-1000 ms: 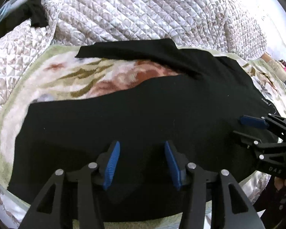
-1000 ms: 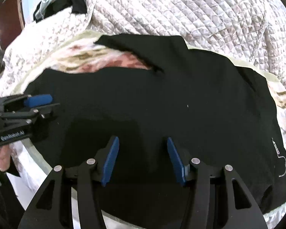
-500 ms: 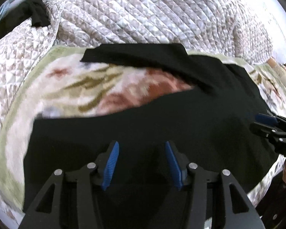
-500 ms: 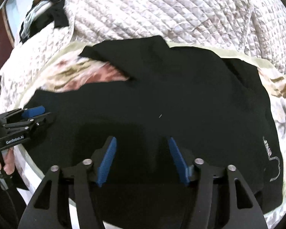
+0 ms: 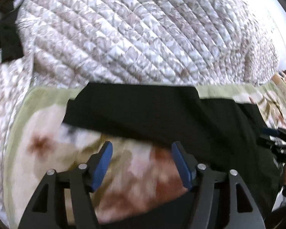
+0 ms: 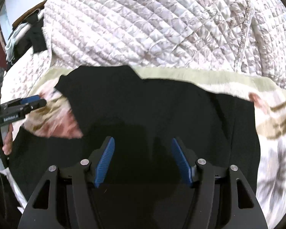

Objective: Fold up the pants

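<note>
Left gripper (image 5: 142, 165): jaws wide apart, just opened further, nothing between the blue pads (image 5: 103, 167), only flowered blanket (image 5: 47, 152) beneath. Right gripper (image 6: 142, 162): jaws likewise spread, just opened further, empty, hanging over black cloth without pressing on it. Black pants (image 6: 162, 105): spread flat on the blanket, waist end toward the right in both views, one leg (image 5: 133, 103) running along the far edge, the other along the near edge below the tools, a wedge of blanket showing between the two. Beyond the far leg, a quilted bedspread (image 5: 143, 38); dark clothing (image 6: 34, 36) heaped at far left. Probable step: reach toward the far leg for a lengthwise fold, far leg brought onto near leg. For a clean fold: jaws kept wide until the pads straddle the far edge; one grip near the hem end with the left tool, one nearer the seat with the right, well apart along that edge; a single layer pinched, no blanket pile caught with it; both ends lifted together and carried level toward the near leg, edges matched before release. Risk: blanket snagged, or a slack middle sagging into a crease. Motion blur in both views; exact hem position uncertain.
</note>
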The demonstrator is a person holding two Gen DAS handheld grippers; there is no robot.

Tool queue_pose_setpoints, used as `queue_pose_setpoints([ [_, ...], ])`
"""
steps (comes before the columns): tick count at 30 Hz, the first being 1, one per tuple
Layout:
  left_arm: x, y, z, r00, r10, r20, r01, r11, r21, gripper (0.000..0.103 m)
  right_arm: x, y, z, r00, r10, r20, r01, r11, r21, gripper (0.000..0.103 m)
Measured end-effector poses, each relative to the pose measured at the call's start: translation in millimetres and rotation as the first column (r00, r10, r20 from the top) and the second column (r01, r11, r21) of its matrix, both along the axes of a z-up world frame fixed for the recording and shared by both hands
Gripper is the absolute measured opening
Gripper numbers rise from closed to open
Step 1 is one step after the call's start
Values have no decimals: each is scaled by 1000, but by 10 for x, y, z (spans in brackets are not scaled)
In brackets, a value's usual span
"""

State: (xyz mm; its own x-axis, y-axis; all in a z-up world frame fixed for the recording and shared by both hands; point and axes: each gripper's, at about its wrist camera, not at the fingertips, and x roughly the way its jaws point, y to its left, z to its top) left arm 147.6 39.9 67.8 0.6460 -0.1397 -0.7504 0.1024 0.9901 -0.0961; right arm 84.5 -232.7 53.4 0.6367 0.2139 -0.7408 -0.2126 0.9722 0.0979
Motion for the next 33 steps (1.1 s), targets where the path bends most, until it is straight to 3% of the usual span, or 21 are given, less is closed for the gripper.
queue_pose_setpoints([
  [12,1350,-358,-420,996,-5,-85,11,998,69,74,1352,-171,-145,998,62,-20,-64,990,-125,64],
  [15,1521,-400,-639,991,-7,-131,17,997,74,81,1585,-193,-252,995,85,-53,-92,986,-138,69],
  [16,1514,-393,-674,993,-6,-119,13,998,61,87,1667,-199,-338,993,81,-87,-94,984,-153,69],
  [18,1470,-387,-713,995,-5,-95,9,999,50,86,1750,-212,-493,987,81,-139,-104,981,-166,69],
  [19,1447,-396,-722,996,-10,-87,15,998,53,83,1736,-206,-498,989,86,-121,-106,980,-169,69],
  [20,1427,-412,-726,996,-21,-82,25,998,54,72,1716,-194,-499,990,87,-110,-106,978,-178,67],
  [21,1396,-443,-716,996,-46,-80,49,998,39,63,1692,-174,-499,991,88,-102,-105,977,-187,53],
  [22,1377,-477,-707,995,-69,-77,71,997,30,42,1659,-148,-488,992,89,-85,-105,972,-209,35],
  [23,1345,-549,-677,994,-87,-68,90,995,45,28,1632,-125,-484,992,100,-80,-115,970,-216,22],
  [24,1309,-639,-648,994,-96,-54,100,990,97,22,1598,-88,-475,991,112,-77,-127,967,-220,12],
  [25,1282,-695,-631,993,-103,-48,109,986,126,7,1561,-36,-466,992,109,-64,-122,959,-255,11],
  [27,1250,-724,-568,995,-87,-44,93,987,134,4,1493,21,-437,994,102,-47,-111,952,-286,10],
  [33,860,-426,-236,1000,-28,14,27,998,54,4,1031,21,16,993,96,66,-80,972,-221,9],
])
